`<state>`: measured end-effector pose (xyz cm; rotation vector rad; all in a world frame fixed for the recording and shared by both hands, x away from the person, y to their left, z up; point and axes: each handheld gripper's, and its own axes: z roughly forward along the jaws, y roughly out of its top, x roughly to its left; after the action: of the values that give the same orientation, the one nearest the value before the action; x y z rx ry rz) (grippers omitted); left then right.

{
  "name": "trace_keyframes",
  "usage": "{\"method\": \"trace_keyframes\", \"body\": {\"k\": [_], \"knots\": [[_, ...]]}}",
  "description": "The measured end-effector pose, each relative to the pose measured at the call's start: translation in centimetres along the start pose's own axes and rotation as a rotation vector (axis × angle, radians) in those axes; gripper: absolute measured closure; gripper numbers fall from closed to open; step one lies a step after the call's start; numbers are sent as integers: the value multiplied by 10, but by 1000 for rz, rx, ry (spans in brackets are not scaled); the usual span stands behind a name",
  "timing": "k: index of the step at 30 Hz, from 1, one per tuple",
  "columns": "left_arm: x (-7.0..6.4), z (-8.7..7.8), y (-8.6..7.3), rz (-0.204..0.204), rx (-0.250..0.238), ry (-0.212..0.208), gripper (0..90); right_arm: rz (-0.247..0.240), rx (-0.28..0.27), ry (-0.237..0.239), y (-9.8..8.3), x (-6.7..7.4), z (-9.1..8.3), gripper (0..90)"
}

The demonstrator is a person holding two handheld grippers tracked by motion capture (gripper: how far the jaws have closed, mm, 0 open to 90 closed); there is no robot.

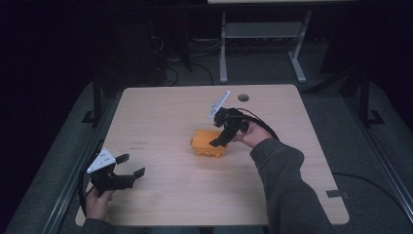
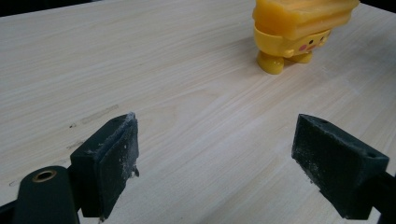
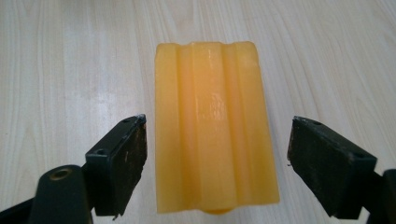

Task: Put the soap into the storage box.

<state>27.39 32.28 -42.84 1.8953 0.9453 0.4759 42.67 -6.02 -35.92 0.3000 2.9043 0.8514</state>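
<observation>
Your right claw (image 3: 215, 163) is wide open over the yellow toy (image 3: 212, 126).
Close it off-centre and the smooth toy may slip and tip on the surface (image 1: 160, 112); your left claw (image 2: 215, 163) waits wide open too.

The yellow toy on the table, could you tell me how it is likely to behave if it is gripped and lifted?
The yellow toy looks like moulded plastic, so probably stiff and light. Its glossy ridged top may slip between the pads, though the right tool, open astride it, faces fairly flat sides. In the left gripper view it stands on small round feet under a wider body, so a push might tip it.
</observation>
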Motion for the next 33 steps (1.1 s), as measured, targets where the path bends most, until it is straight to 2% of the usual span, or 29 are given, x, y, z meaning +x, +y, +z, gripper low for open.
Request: {"method": "trace_keyframes", "body": {"k": [15, 22, 33], "knots": [[0, 0, 0, 1, 0, 2, 141, 43, -22, -13, -13, 0, -15, 204], [0, 0, 0, -1, -1, 0, 141, 47, -19, -22, -16, 0, -20, 210], [0, 0, 0, -1, -1, 2, 141, 80, -12, -35, -24, 0, -29, 224]]}}
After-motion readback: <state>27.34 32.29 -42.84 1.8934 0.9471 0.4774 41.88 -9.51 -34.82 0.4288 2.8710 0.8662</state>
